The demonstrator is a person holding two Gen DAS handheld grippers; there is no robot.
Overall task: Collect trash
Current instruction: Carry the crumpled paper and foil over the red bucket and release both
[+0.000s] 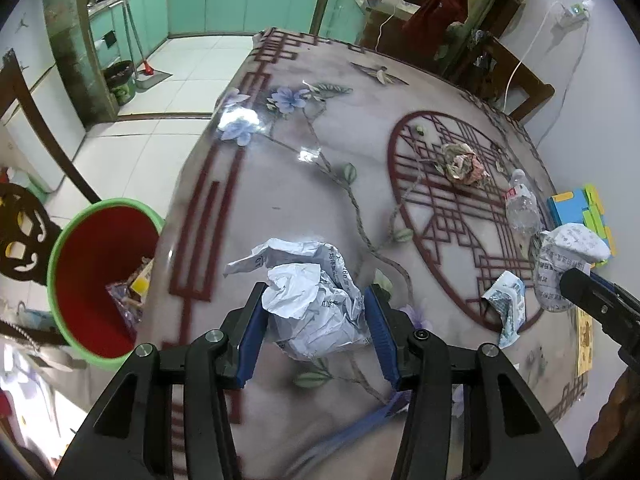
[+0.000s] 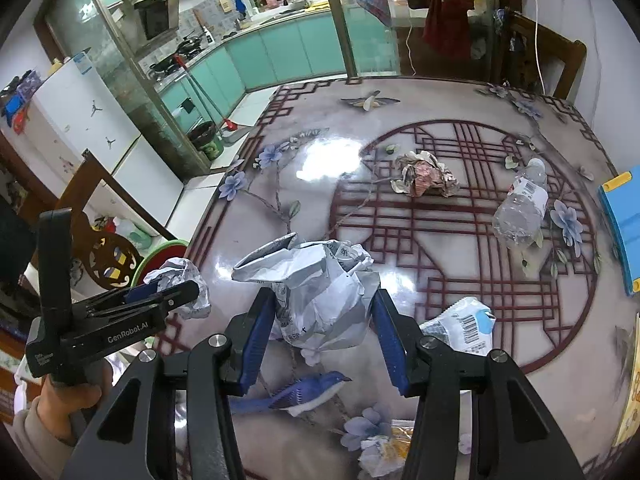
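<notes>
My left gripper (image 1: 316,312) is shut on a crumpled white paper ball (image 1: 316,300), held above the patterned table near its left edge. It also shows in the right wrist view (image 2: 180,284). My right gripper (image 2: 324,312) is shut on a second crumpled printed paper ball (image 2: 320,292), seen in the left wrist view (image 1: 568,264) too. A red bin with a green rim (image 1: 104,276) stands on the floor left of the table and holds some trash. On the table lie a brownish paper wad (image 2: 424,176), an empty plastic bottle (image 2: 520,208) and a white-blue wrapper (image 2: 464,328).
A blue and green toy block set (image 1: 584,212) sits at the table's right edge. A small yellow-white wrapper (image 2: 384,448) lies near the front edge. Dark wooden chairs (image 1: 24,224) stand left and behind. A kitchen with a mop lies beyond.
</notes>
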